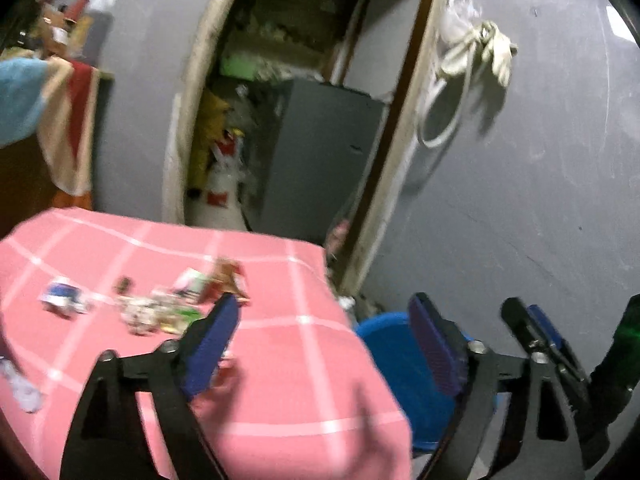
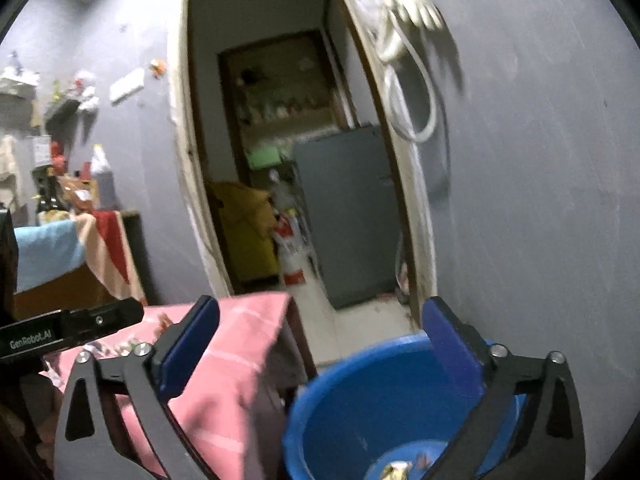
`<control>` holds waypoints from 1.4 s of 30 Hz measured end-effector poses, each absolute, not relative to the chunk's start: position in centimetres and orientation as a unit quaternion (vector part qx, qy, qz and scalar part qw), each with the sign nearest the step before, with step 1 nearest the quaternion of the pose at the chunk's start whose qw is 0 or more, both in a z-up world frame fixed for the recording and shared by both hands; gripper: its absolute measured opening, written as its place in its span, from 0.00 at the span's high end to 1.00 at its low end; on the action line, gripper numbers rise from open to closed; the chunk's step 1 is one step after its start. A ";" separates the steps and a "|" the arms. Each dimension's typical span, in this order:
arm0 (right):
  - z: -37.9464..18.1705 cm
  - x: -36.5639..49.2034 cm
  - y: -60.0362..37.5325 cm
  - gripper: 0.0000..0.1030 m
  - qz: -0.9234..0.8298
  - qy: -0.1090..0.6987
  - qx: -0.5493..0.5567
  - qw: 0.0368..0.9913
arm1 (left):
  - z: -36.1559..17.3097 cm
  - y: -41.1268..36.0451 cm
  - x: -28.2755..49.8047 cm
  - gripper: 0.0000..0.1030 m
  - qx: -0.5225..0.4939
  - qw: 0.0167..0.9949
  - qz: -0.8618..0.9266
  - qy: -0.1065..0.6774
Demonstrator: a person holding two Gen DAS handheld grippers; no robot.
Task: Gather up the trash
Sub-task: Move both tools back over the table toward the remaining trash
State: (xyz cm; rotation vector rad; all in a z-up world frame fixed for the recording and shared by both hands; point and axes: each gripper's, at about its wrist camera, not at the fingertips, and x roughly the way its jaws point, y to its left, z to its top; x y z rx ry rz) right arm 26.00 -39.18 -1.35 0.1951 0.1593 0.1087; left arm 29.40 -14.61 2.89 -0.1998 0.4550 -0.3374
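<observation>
scraps of trash (image 1: 160,304) lie scattered in a loose cluster on the pink checked cloth of the worktop (image 1: 304,364): crumpled wrappers, a small blue and white packet (image 1: 64,296), a reddish-brown piece (image 1: 228,280). beside the worktop's corner stands a blue bucket (image 2: 360,408), upright and open, with a few bits of trash (image 2: 400,468) at its bottom.

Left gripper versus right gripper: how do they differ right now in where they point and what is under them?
The left gripper reaches over the pink checked tablecloth, where wrappers lie; the right gripper hangs over the blue bucket, which has trash at its bottom. Both stand wide open with nothing between their blue pads.
</observation>
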 end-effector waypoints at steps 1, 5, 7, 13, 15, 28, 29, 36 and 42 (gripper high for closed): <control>-1.1 25.8 -38.7 0.00 0.060 0.071 0.095 0.991 | 3.0 -13.9 28.8 0.04 -0.100 0.959 -0.156 0.216; -0.1 24.9 -36.4 0.00 0.097 0.035 0.086 0.991 | 3.9 -10.3 26.5 0.04 -0.107 0.971 -0.117 0.178; 0.2 24.6 -35.2 0.00 0.115 0.021 0.080 0.990 | 4.1 -8.8 25.4 0.04 -0.101 0.976 -0.094 0.167; 1.0 23.9 -31.1 0.00 0.167 -0.004 0.059 0.984 | 3.9 -4.7 22.1 0.04 -0.090 0.986 -0.035 0.135; 1.1 23.7 -30.1 0.00 0.183 -0.005 0.053 0.982 | 3.6 -3.7 21.2 0.04 -0.083 0.988 -0.018 0.129; -0.7 24.9 -24.6 0.00 0.231 0.048 0.012 0.972 | 0.0 0.8 20.1 0.04 -0.070 0.979 0.042 0.188; -0.9 25.1 -24.4 0.00 0.231 0.055 0.008 0.971 | -0.2 1.2 20.5 0.04 -0.077 0.976 0.044 0.199; -2.4 27.0 -23.7 0.00 0.222 0.108 0.009 0.969 | -1.4 2.0 23.2 0.04 -0.095 0.959 0.054 0.261; -3.1 27.9 -22.6 0.00 0.223 0.141 -0.010 0.964 | -1.8 2.4 24.9 0.04 -0.100 0.952 0.058 0.285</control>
